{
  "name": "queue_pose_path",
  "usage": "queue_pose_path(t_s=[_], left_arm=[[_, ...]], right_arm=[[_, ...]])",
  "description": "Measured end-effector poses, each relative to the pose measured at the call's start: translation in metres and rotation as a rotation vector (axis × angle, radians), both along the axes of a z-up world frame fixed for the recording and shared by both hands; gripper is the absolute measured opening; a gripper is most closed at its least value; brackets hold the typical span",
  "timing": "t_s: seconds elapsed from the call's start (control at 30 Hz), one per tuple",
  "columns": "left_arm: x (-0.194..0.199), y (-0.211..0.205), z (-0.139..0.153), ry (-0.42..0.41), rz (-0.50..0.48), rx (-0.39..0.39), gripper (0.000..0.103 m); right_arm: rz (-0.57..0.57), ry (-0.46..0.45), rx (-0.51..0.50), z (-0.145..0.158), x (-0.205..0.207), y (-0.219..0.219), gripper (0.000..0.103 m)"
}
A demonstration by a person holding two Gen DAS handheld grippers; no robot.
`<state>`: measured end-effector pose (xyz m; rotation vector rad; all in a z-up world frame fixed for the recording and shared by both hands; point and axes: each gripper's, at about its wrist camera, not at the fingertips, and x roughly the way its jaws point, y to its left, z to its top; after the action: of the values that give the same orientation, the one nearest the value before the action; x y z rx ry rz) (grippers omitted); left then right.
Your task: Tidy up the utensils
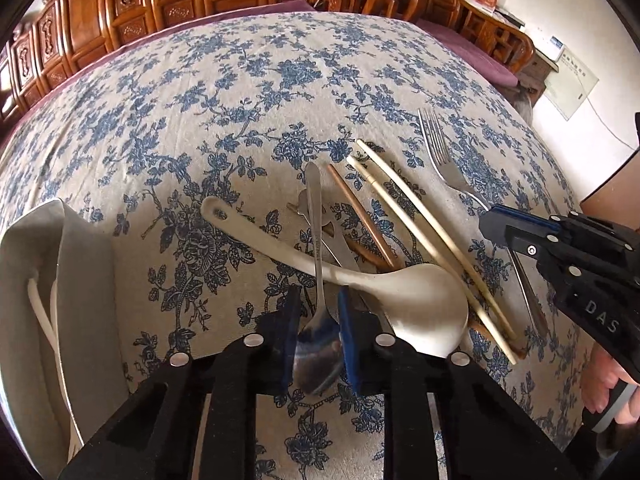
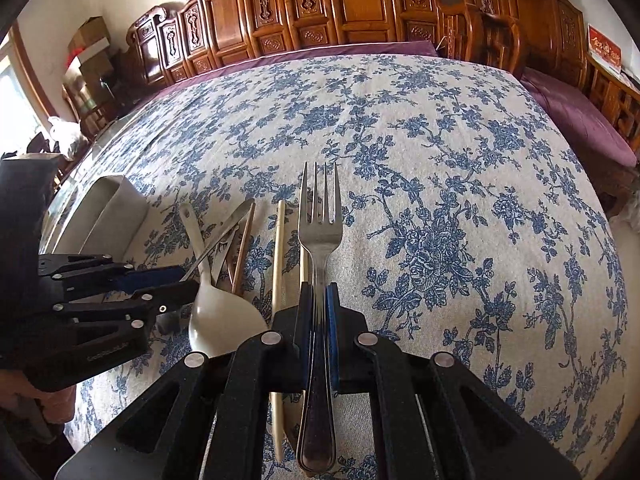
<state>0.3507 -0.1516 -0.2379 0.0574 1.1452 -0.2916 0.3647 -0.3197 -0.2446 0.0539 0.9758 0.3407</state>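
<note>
My left gripper (image 1: 319,320) is shut on the bowl of a steel spoon (image 1: 318,344) whose handle points away over the pile. Under it lie a cream ladle spoon (image 1: 416,300), a brown chopstick (image 1: 362,216), two pale chopsticks (image 1: 416,220) and another steel piece. My right gripper (image 2: 319,312) is shut on the handle of a steel fork (image 2: 320,216), tines pointing away; the fork also shows in the left wrist view (image 1: 444,160). The left gripper shows at the left of the right wrist view (image 2: 176,280).
A grey fabric holder (image 1: 76,264) with a white cord stands at the left of the floral tablecloth (image 1: 240,100); it also shows in the right wrist view (image 2: 108,208). Carved wooden screens and chairs (image 2: 360,4) stand beyond the table's far edge.
</note>
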Motion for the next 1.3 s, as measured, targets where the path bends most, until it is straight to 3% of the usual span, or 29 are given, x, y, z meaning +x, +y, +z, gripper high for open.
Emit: queue_pose_path(t_s=[0.1, 0.2, 0.77, 1.3], left_arm=[[-0.003, 0.000, 0.003, -0.023, -0.002, 0.004, 0.004], [-0.008, -0.002, 0.007, -0.046, -0.021, 0.017, 0.001], [-0.030, 0.015, 0.050, -0.135, -0.036, 0.007, 0.001], [-0.054, 0.072, 0.083, -0.195, 0.021, 0.025, 0.001]], right_arm=[[-0.003, -0.001, 0.002, 0.000, 0.000, 0.000, 0.009], [-0.004, 0.003, 0.001, 0.000, 0.000, 0.000, 0.009], [0.043, -0.047, -0.016, 0.019, -0.007, 0.025, 0.009], [0.149, -0.112, 0.010, 0.049, -0.036, 0.070, 0.009]])
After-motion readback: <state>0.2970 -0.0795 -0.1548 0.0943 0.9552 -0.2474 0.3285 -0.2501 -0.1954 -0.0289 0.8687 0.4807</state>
